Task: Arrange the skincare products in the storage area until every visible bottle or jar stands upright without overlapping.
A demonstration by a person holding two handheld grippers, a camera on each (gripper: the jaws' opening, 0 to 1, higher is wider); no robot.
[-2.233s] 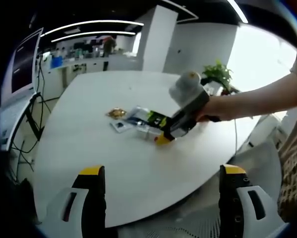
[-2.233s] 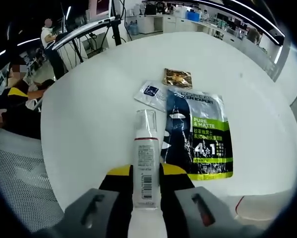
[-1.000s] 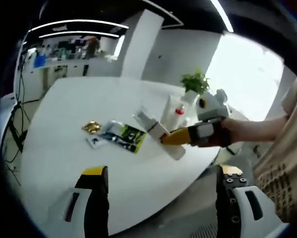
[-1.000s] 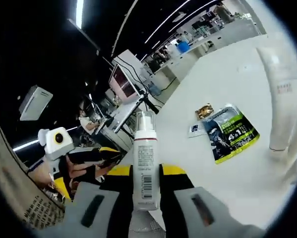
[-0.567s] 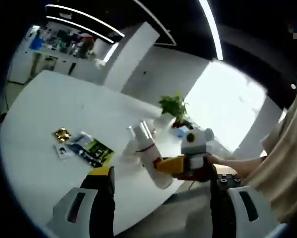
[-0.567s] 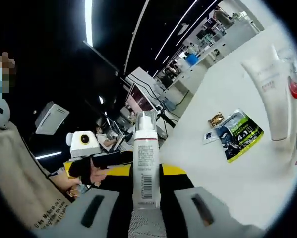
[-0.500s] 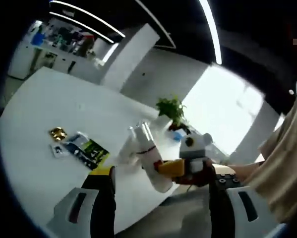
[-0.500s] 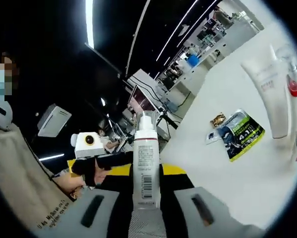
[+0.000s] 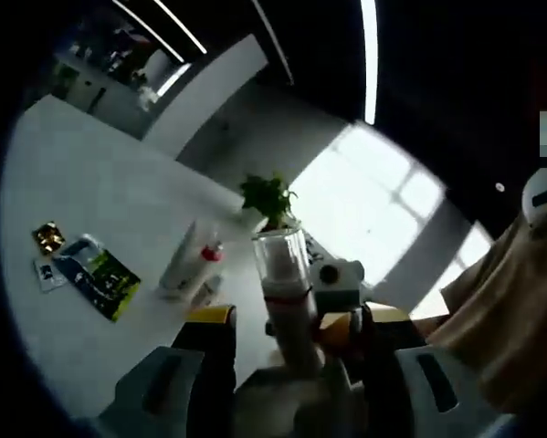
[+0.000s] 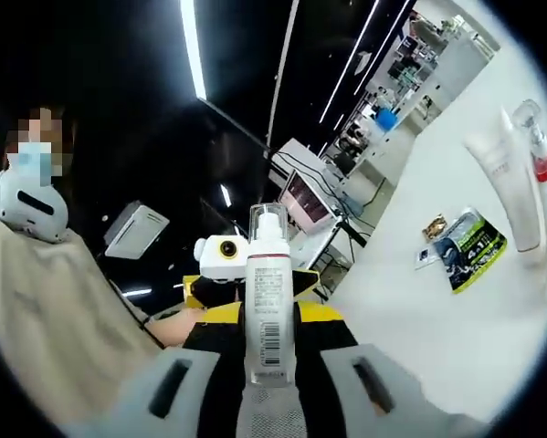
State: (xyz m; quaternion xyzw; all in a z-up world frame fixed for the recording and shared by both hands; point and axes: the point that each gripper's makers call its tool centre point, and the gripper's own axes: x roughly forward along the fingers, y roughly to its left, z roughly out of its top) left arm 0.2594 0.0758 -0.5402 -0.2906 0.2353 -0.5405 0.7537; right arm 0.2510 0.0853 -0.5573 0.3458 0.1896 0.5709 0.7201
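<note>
Now, in the left gripper view, a small gold packet (image 9: 47, 236) lies far to the left on the white counter (image 9: 90, 182), with a little white sachet (image 9: 45, 273) just beside it. Next to those lies a dark pouch with a green patch (image 9: 98, 275), flat on the counter. Further right, a white tube (image 9: 181, 260) stands up tall, and a clear bottle with a red collar (image 9: 209, 265) stands touching it or just beside it. A green plant (image 9: 268, 196) sits behind them near the bright window. In the middle, the white pump bottle (image 9: 284, 292) with a clear cap points up. It sits between the two jaws of the left claw (image 9: 291, 324), whose jaws stand apart on each side of it; I cannot tell if they touch it. The right claw (image 9: 335, 321) comes in just behind the bottle and is clamped on it.

In the right gripper view, a person's sleeve (image 10: 45, 310) covers the left side. In the middle, the right claw (image 10: 268, 315) squeezes the white pump bottle (image 10: 268, 297), which stands straight up between the jaws. The left claw (image 10: 220, 274) is close behind it. Far right, on the counter (image 10: 419, 310), lie the gold packet (image 10: 435, 226) and the pouch (image 10: 472, 248), and the white tube (image 10: 509, 187) and red-collared bottle (image 10: 545, 178) stand upright.
</note>
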